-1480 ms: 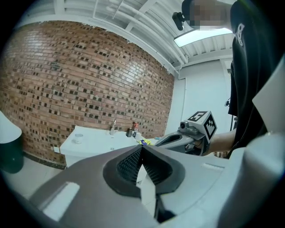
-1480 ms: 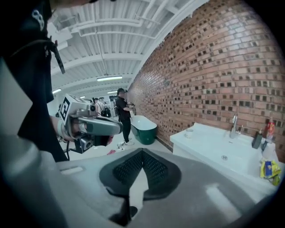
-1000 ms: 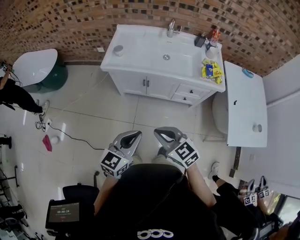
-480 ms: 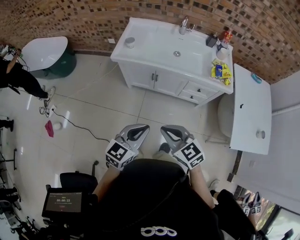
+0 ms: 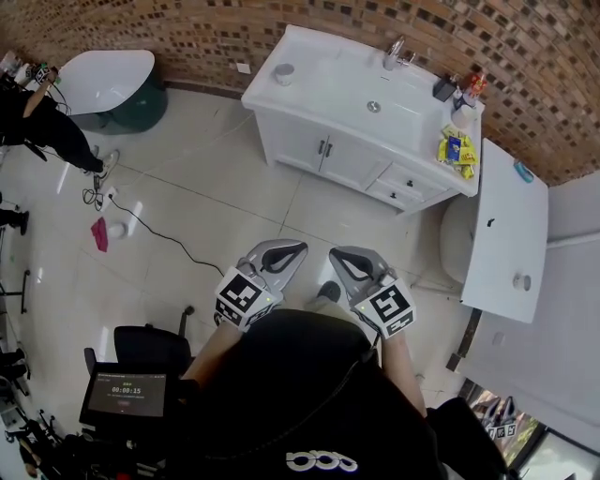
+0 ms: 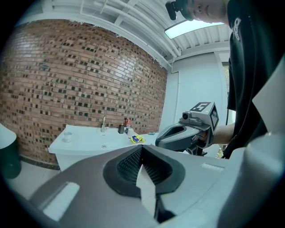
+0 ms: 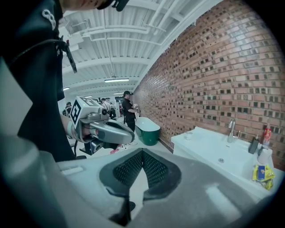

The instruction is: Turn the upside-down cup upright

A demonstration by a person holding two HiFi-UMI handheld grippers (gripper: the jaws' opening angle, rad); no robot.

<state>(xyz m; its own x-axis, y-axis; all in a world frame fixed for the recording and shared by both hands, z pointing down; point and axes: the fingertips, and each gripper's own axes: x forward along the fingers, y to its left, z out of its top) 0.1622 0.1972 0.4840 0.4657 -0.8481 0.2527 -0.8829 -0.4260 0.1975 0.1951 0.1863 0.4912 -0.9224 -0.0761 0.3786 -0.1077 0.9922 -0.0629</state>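
brickwork, red-brown and mottled [image 5: 234,28], is seen running behind the white vanity cabinet with a moulded basin top [image 5: 349,161]. pale glossy floor tiles [image 5: 206,202] are spread in front of the cabinet. a white oval bathtub with a dark green shell [image 5: 105,82] is set well to the left of the cabinet, against the same wall. the left gripper, grey with a marker cube [image 5: 296,251], and the right gripper of the same build [image 5: 339,257] are held side by side over the floor, well in front of the cabinet and pointed towards it. on each, the jaws are pressed together with nothing caught between them. yellow packets [image 5: 457,150] are laid at the right end of the cabinet top. the small pale cup [image 5: 284,73] is placed at the left end of that top, well apart from both grippers. whether it is mouth-up or mouth-down cannot be made out.
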